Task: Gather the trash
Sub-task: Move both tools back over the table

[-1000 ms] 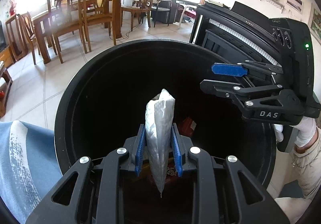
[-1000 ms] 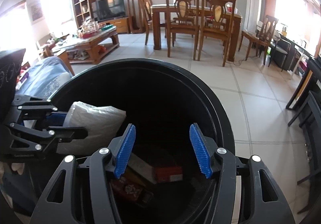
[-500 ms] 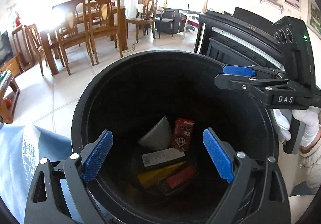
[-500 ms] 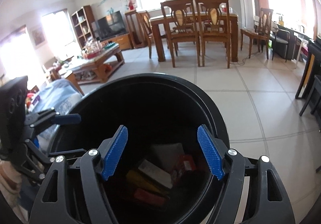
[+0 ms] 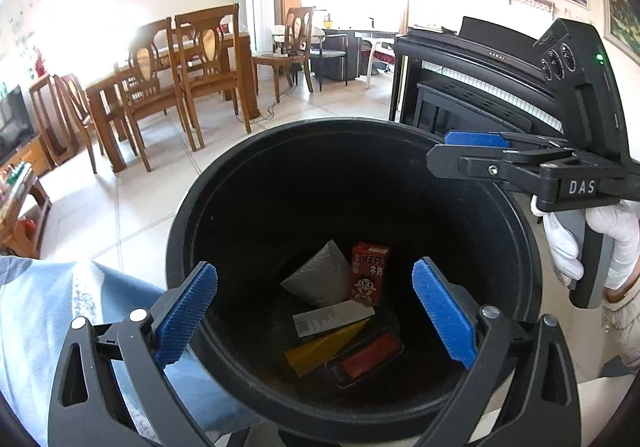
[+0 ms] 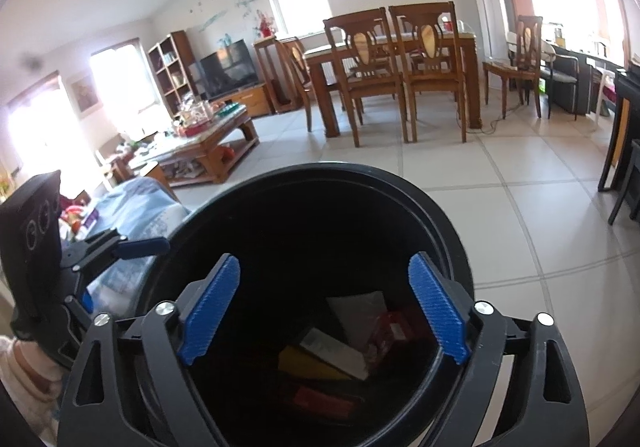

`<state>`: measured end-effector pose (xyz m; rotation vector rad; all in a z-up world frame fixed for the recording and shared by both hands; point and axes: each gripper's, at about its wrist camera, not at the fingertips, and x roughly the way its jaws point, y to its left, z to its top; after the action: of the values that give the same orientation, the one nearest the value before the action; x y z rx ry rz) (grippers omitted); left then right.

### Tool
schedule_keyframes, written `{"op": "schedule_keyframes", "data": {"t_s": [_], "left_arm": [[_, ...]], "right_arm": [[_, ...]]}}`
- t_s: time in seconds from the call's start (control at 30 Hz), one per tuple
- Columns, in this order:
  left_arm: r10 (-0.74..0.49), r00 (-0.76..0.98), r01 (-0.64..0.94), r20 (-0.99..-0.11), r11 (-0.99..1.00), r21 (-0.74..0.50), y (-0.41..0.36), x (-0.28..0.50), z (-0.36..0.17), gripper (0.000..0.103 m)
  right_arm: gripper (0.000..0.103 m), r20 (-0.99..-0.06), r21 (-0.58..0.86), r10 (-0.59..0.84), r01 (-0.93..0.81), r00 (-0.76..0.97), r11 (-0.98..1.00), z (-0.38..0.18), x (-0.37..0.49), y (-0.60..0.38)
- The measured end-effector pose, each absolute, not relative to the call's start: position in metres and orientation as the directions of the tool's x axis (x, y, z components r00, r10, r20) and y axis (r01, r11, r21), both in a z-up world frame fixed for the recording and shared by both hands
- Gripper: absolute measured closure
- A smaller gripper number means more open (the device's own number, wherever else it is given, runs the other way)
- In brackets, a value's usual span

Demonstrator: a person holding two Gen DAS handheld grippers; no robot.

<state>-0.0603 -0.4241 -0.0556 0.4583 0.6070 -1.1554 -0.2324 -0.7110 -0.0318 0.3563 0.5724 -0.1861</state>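
Over the mouth of the black bin [image 5: 256, 183], both claws hang with nothing in them. Left claw [image 5: 316, 311]: blue pads spread wide at the lower edge of its own view, jaws just opened, gap between them bare. Right claw [image 6: 324, 311]: same stance in its own view, jaws also just opened, nothing between the pads. From the left view the right claw enters from the right of the frame, level with the bin rim, held by a white-gloved hand [image 5: 612, 239].

Bin contents, seen at the bottom centre of the left view:
- grey foil pouch [image 5: 316, 279], lying against the far side of the heap
- red drink carton [image 5: 370, 273], upright, touching the pouch on its right
- white printed slip [image 5: 332, 319], across the middle
- yellow wrapper [image 5: 320, 347], under the slip
- red flat pack [image 5: 368, 357], nearest the lower wall

All five sit on the bin floor; the bin is far from full. The right view shows the same heap, darker and blurred.

Progress, as I judge it: the pouch is delivered, so this drop is done. Several pieces are already collected. Whether more trash waits elsewhere I cannot tell; the tiled floor [image 6: 480, 215] in view looks free of litter, and the cluttered low bench [image 6: 200, 135] at middle left of the right view is too small to read. Next step is likely to pull both claws clear of the bin.
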Motion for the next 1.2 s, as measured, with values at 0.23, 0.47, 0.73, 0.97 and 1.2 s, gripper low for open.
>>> {"op": "schedule_keyframes", "data": {"t_s": [0.23,0.47,0.73,0.97,1.2], "left_arm": [[-0.696,0.306,0.928,-0.650,0.370,0.040,-0.400,-0.068,-0.046,0.005],[-0.688,0.341,0.900,-0.640,0.436,0.011,-0.366,-0.063,-0.033,0.005],[-0.690,0.399,0.844,-0.604,0.533,-0.052,-0.303,-0.043,-0.014,0.005],[-0.660,0.480,0.773,-0.578,0.630,-0.077,-0.241,-0.023,-0.005,0.005],[-0.626,0.551,0.704,-0.552,0.703,-0.095,-0.180,-0.010,-0.001,0.005]], "right_arm": [[0.005,-0.557,0.326,-0.019,0.239,0.830,0.915,-0.023,-0.227,-0.694],[0.005,-0.568,0.331,0.013,0.214,0.823,0.919,-0.012,-0.212,-0.672],[0.005,-0.571,0.307,0.071,0.133,0.818,0.942,0.007,-0.185,-0.624],[0.005,-0.581,0.267,0.161,0.000,0.798,0.964,0.026,-0.145,-0.550],[0.005,-0.590,0.229,0.225,-0.106,0.776,0.968,0.035,-0.107,-0.479]]}}
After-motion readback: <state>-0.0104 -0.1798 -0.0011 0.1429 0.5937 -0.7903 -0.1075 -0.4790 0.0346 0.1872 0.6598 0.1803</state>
